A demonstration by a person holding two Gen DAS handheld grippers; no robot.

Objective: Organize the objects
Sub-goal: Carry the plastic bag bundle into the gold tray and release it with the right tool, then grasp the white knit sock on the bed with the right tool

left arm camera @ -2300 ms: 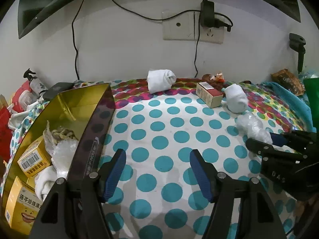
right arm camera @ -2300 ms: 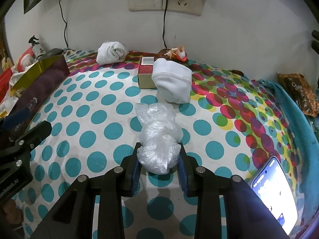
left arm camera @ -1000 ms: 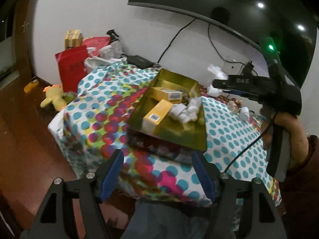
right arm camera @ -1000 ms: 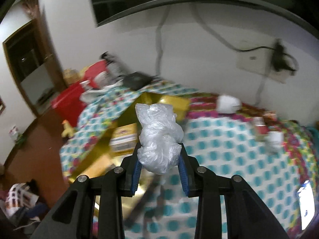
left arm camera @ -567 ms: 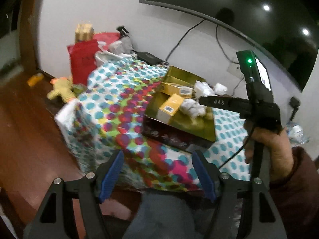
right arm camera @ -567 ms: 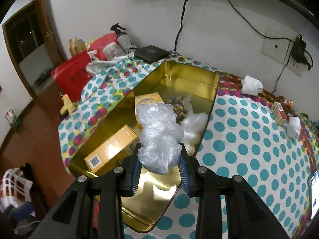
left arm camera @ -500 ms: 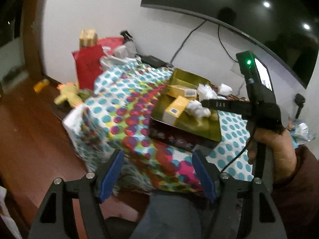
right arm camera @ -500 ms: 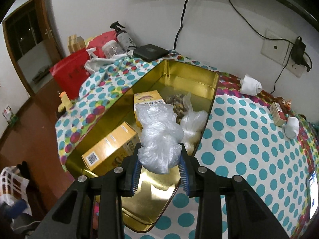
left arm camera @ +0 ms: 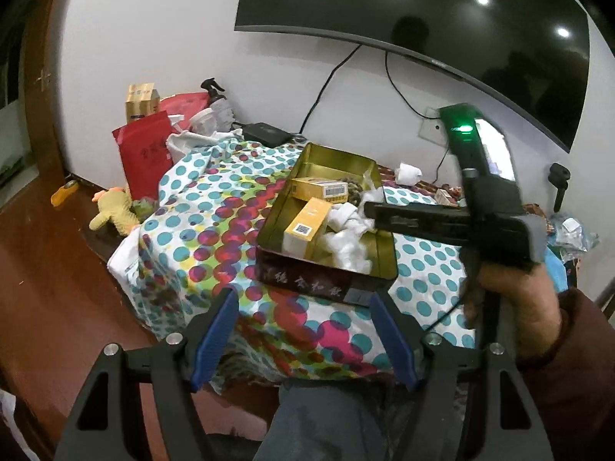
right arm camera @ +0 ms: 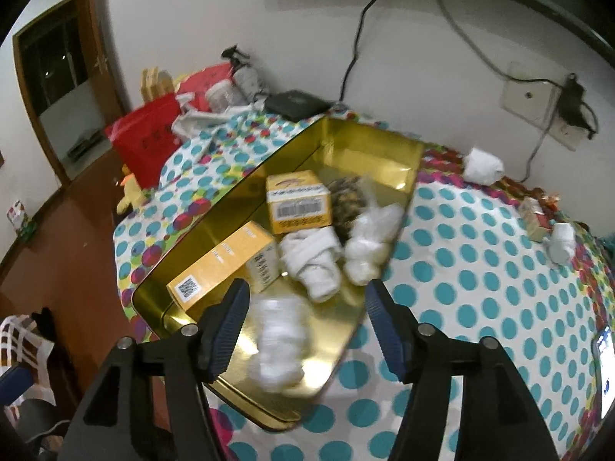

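Observation:
A gold tin box (right arm camera: 369, 153) lies open on the polka-dot table (right arm camera: 480, 269). It holds two yellow cartons (right arm camera: 298, 201), a rolled white sock (right arm camera: 315, 261) and a plastic bag. A clear plastic bag (right arm camera: 278, 345), blurred, lies in the tin's near end between and below my right gripper's fingers. My right gripper (right arm camera: 305, 324) is open and empty above the tin. My left gripper (left arm camera: 303, 336) is open and empty, well back from the table. It sees the tin (left arm camera: 326, 261) and the right gripper (left arm camera: 442, 223) over it.
On the table's far right lie a white sock roll (right arm camera: 482, 165), a small red box (right arm camera: 534, 223) and another white roll (right arm camera: 561, 242). A phone (right arm camera: 605, 368) glows at the right edge. A red bag (right arm camera: 148, 142) and bottles stand at the far left.
My right gripper has opened and let go of the clear plastic bag, which has dropped into the tin's near end. My left gripper stays open, back from the table.

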